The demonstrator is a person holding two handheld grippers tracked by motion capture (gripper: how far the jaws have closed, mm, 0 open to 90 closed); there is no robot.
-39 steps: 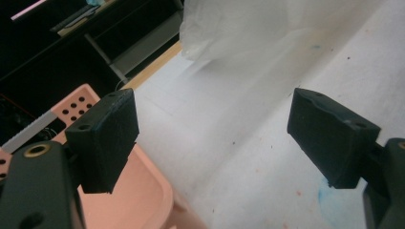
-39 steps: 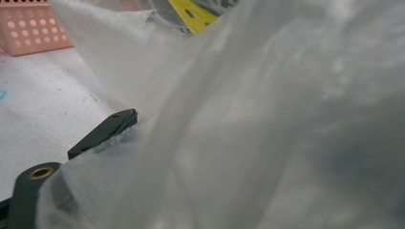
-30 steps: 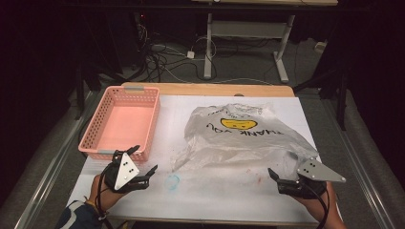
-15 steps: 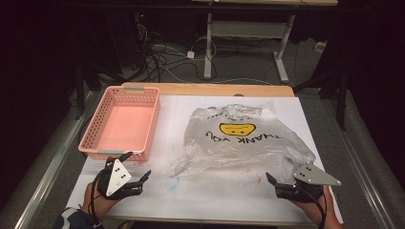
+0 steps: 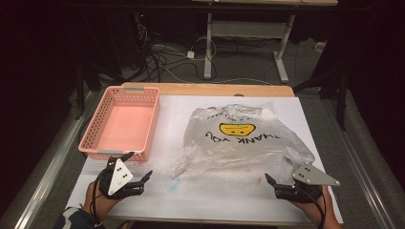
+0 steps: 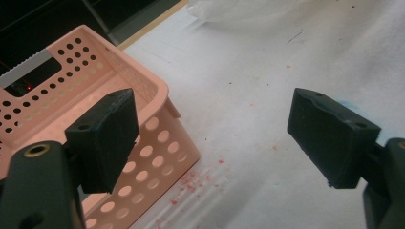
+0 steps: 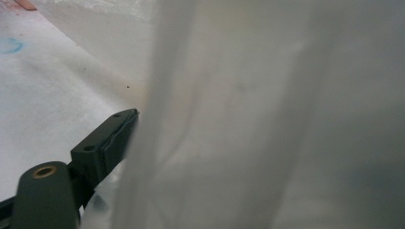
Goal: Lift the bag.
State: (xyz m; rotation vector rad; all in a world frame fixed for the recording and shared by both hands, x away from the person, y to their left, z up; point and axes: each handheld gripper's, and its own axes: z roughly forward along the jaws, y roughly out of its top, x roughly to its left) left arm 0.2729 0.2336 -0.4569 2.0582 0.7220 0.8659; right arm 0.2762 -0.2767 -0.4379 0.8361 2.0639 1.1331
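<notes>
A crumpled clear plastic bag (image 5: 243,138) with a yellow face and "THANK YOU" print lies on the white table cover. Its near right corner drapes over my right gripper (image 5: 279,171), which is open. In the right gripper view one finger (image 7: 107,138) shows at the left, and the bag's film (image 7: 267,114) hides the other. A pink perforated basket (image 5: 150,119) stands empty at the left. My left gripper (image 5: 138,165) is open just in front of the basket's near right corner (image 6: 157,95), with nothing between its fingers (image 6: 215,124).
The white table cover (image 5: 224,191) carries a blue smudge (image 5: 169,181) and pink crumbs near the basket (image 6: 191,183). The table's wooden far edge (image 5: 215,89) lies beyond it. Behind the table are cables and a desk frame (image 5: 248,33) on a dark floor.
Both grippers have slipped a little toward the near edge of the table, the left one also slightly leftward. The bag and the basket lie as before.
</notes>
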